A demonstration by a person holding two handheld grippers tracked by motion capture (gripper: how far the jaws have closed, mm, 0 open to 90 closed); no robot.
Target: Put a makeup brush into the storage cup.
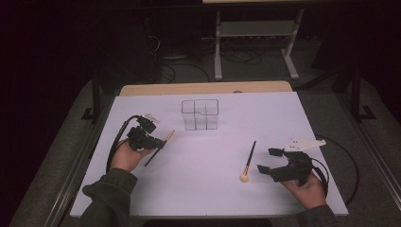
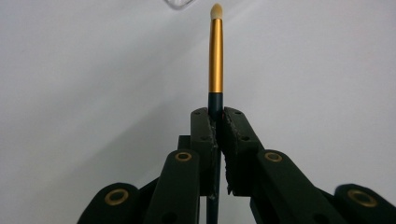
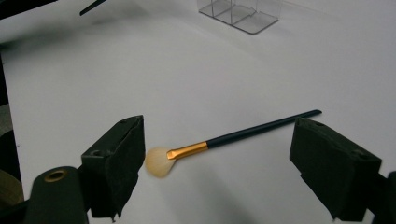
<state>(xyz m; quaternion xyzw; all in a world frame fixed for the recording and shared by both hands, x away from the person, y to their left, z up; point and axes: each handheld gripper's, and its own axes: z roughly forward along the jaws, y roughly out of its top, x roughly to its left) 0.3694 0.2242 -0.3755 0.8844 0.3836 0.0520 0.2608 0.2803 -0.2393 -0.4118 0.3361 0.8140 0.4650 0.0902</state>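
The slim gold-banded brush (image 2: pixel 215 56) sits pinched in the left gripper (image 2: pixel 215 122), its tip pointing toward the clear organizer (image 1: pixel 200 114) ahead. The fan brush (image 3: pixel 224 140) lies on the white table (image 1: pixel 208 189) between the right gripper's (image 3: pixel 219 158) wide-apart jaws, untouched

Overhead view faces forward; gripper views sit close to table (image 1: pixel 208 156).
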